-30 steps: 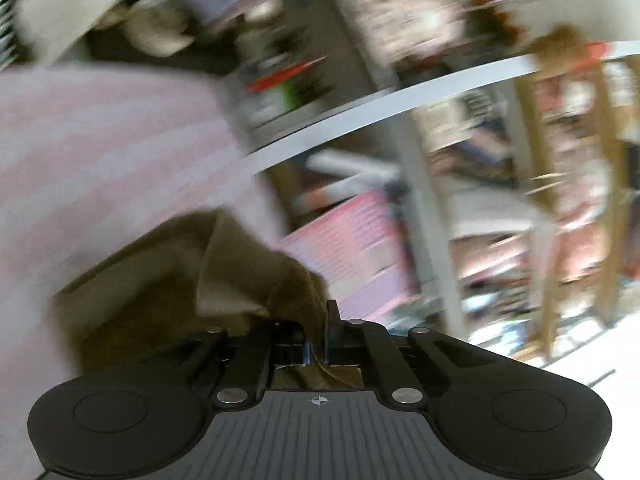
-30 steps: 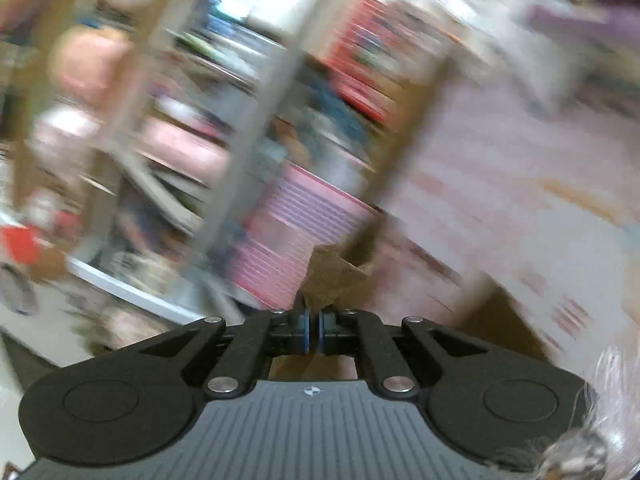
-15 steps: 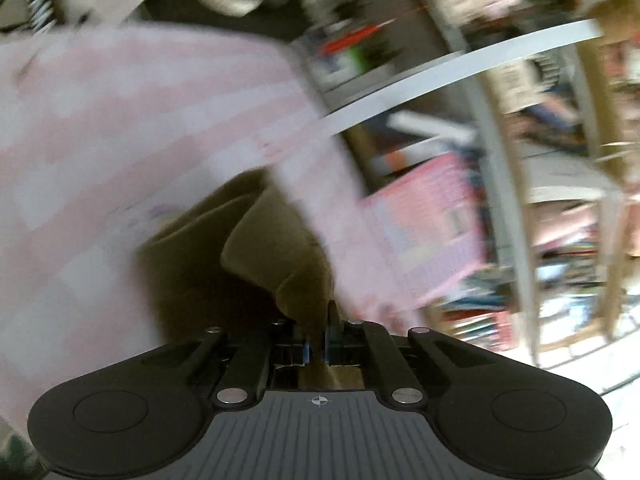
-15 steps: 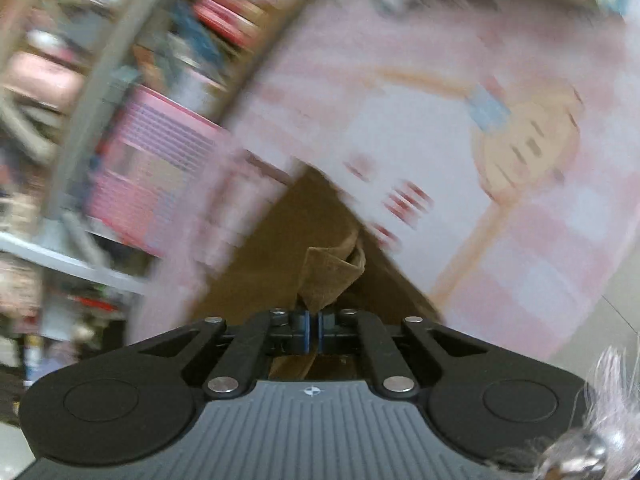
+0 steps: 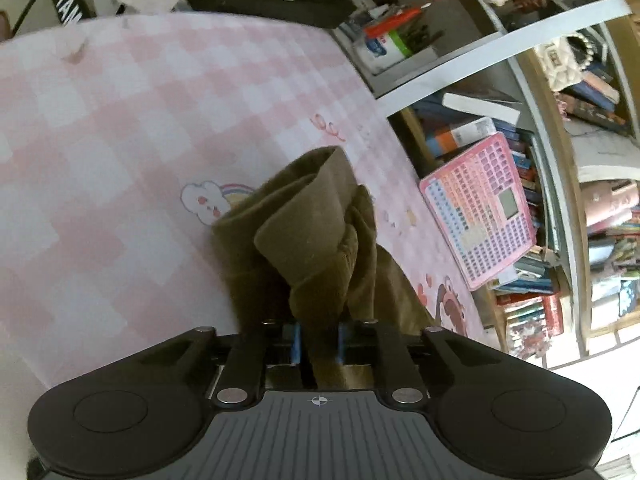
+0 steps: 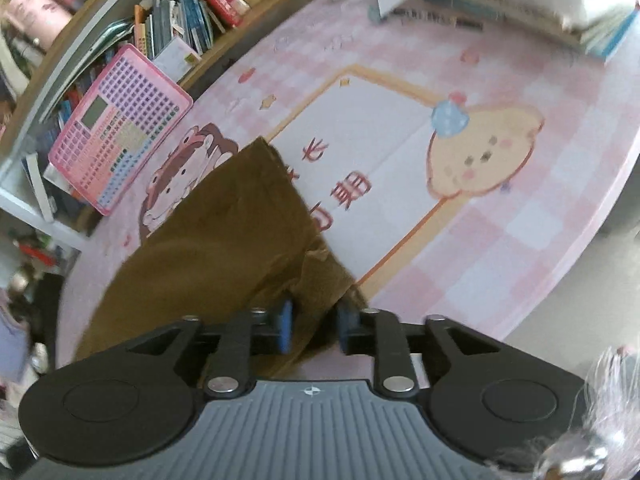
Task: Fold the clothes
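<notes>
1. Left gripper [image 5: 319, 343]: fingers are set slightly apart, and a bunched fold of the brown garment [image 5: 316, 236] is seen between the blue pads; whether it is pinched cannot be told.
2. Right gripper [image 6: 313, 330]: fingers are spread wider, with a garment [image 6: 224, 224] corner lying in the gap; contact with the pads cannot be told.
3. The garment is spread on the pink checked mat [image 6: 500, 240], its far edge laid over a cartoon print.
4. A pink toy laptop [image 5: 482, 208] is leaned against the bookshelf [image 5: 560, 128] just beside the mat.
5. The garment's near part is hidden under both gripper bodies.
</notes>
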A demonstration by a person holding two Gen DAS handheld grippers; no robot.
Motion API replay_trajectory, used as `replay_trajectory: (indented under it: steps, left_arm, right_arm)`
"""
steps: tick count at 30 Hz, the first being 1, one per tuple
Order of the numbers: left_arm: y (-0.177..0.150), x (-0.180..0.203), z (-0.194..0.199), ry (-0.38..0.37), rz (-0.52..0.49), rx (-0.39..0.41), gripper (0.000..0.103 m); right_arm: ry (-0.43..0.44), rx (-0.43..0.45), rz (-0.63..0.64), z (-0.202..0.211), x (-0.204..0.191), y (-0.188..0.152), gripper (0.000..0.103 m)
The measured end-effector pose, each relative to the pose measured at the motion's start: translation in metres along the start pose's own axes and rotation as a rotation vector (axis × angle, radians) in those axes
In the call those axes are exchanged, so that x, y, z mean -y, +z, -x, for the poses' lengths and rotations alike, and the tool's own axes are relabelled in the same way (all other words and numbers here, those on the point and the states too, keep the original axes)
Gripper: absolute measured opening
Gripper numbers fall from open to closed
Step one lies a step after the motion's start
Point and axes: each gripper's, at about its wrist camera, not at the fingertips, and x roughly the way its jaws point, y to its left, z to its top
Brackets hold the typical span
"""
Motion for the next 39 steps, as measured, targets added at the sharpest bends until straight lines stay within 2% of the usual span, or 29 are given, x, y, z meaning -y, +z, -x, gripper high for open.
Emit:
replay_trajectory:
  steps: [2,4,7,10,13,14,17,19,20,22,23,25,31,39]
  left_arm:
    - [-0.001,-0.002,0.008,0.014,-0.017,0.021,0.031]
    - [-0.002,-0.005,0.013,0.043,-0.016,0.039,0.047]
    - [-0.002,-0.010,0.013,0.092,0.004,0.048,0.057]
    - [-0.001,-0.008,0.008,0.124,0.019,0.040,0.063]
    - [0.001,-0.006,0.001,0.121,0.036,0.047,0.063]
    - [0.001,-0.005,-0.001,0.120,0.042,0.050,0.063]
    - [0.002,-0.007,-0.007,0.109,0.109,0.046,0.054]
    - [0.002,-0.010,-0.011,0.116,0.164,0.035,0.023]
    - [0.001,-0.014,-0.015,0.107,0.209,0.023,0.017]
    - [0.000,-0.012,-0.016,0.084,0.239,0.039,0.010]
    - [0.000,-0.001,-0.012,0.056,0.180,0.064,0.009]
    - [-0.003,0.037,0.004,-0.057,-0.013,0.116,0.009]
    - [-0.005,0.019,0.001,-0.025,0.001,0.120,0.009]
    - [-0.007,-0.005,-0.003,0.018,0.021,0.124,0.010]
  right_arm:
    - [-0.016,0.010,0.020,0.006,0.003,-0.003,0.033]
    - [-0.025,0.010,0.029,0.006,0.005,-0.005,0.033]
    - [-0.073,0.034,0.047,0.008,0.004,-0.007,0.033]
    - [-0.116,0.060,0.099,0.010,0.001,-0.009,0.033]
    - [-0.120,0.012,0.116,0.001,0.002,-0.011,0.033]
    - [-0.119,0.001,0.121,-0.001,0.001,-0.011,0.033]
    - [-0.108,-0.021,0.160,-0.009,-0.004,-0.014,0.021]
    - [-0.112,-0.008,0.222,-0.013,-0.010,-0.016,0.018]
    - [-0.111,-0.003,0.248,-0.015,-0.012,-0.016,0.017]
    - [-0.106,0.003,0.274,-0.020,-0.015,-0.011,0.016]
    - [-0.105,0.004,0.280,-0.023,-0.017,-0.008,0.016]
    - [-0.106,0.004,0.282,-0.029,-0.020,-0.002,0.015]
    - [-0.095,0.038,0.305,-0.034,-0.030,0.012,0.014]
    - [-0.095,0.019,0.334,-0.037,-0.029,0.002,0.015]
